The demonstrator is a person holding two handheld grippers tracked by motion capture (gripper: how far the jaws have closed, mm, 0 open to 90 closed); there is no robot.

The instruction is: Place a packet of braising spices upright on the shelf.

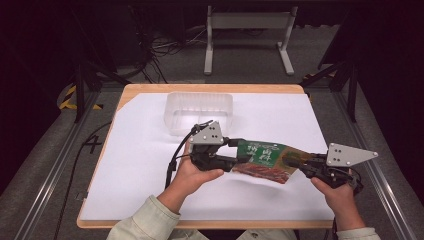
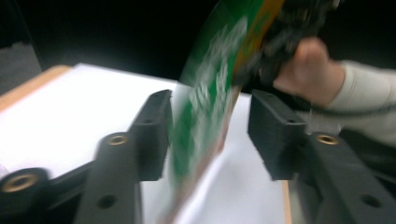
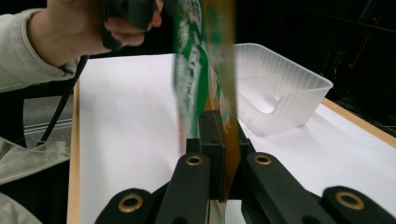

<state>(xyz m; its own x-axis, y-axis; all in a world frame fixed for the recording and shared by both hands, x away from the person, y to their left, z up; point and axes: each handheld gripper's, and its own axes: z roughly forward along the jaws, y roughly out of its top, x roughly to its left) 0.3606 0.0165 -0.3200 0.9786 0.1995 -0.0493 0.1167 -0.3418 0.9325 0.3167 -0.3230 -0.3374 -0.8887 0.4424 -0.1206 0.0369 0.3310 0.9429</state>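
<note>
High view: snack pouch point(image 1: 264, 159) held off desk point(image 1: 150, 150), near of clear tub point(image 1: 198, 112).
Left gripper view: left gripper point(image 2: 210, 135) spread, pouch between pads, untouched; keep clear.
Right gripper view: right gripper point(image 3: 223, 154) pinching pouch edge; hold firm.

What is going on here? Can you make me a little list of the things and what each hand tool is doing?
held thing: green snack packet, lifted off the table between the two grippers
right gripper: fingers shut on the packet's edge
left gripper: fingers apart, packet between them, not pinched
clear plastic tub: on the white sheet, behind the packet, nothing seen in it
white sheet: covers most of the wooden table
</note>
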